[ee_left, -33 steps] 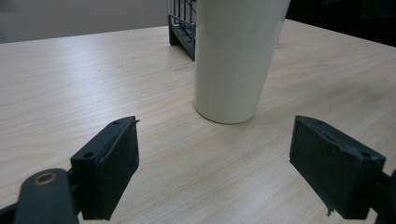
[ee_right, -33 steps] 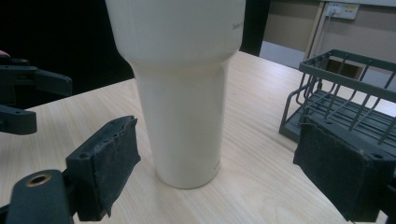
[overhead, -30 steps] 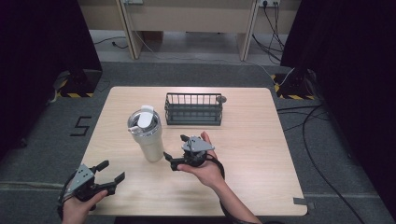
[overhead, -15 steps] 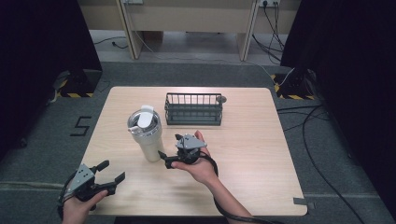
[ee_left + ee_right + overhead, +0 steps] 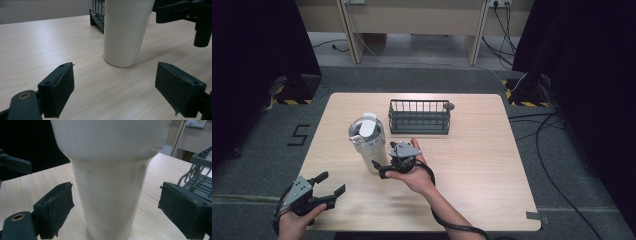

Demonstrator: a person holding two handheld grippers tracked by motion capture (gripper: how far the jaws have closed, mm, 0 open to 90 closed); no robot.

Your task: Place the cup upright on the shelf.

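The cream tumbler (image 5: 367, 142) is standing upright on the desk (image 5: 472, 170), left of centre, its lid on. It is sitting just in front and to the left of the dark wire basket (image 5: 420, 116), apart from it.

The right claw (image 5: 380, 169) is being held low over the desk, pointed leftward at the lower body of the tumbler. The right hand (image 5: 412, 172) is being wrapped around the device from below and behind, with the forearm coming in on a slant from the bottom edge and the cable looping under the wrist. In the right gripper view the tumbler (image 5: 110, 177) is being framed squarely between the two black pads (image 5: 56, 208), which are being held released, wide apart, with a clear gap on either side of the cup wall. No contact is being made.

The left claw (image 5: 333, 186) is being held near the front left corner of the desk, well apart from the tumbler, aimed toward the right. The left hand (image 5: 297, 220) is being kept at the desk edge, gripping the device from beneath. In the left gripper view its pads (image 5: 60, 87) are likewise being held spread and released, nothing between them, with the foot of the tumbler (image 5: 125, 32) being seen farther off and part of the right claw (image 5: 200, 22) showing at the upper right.
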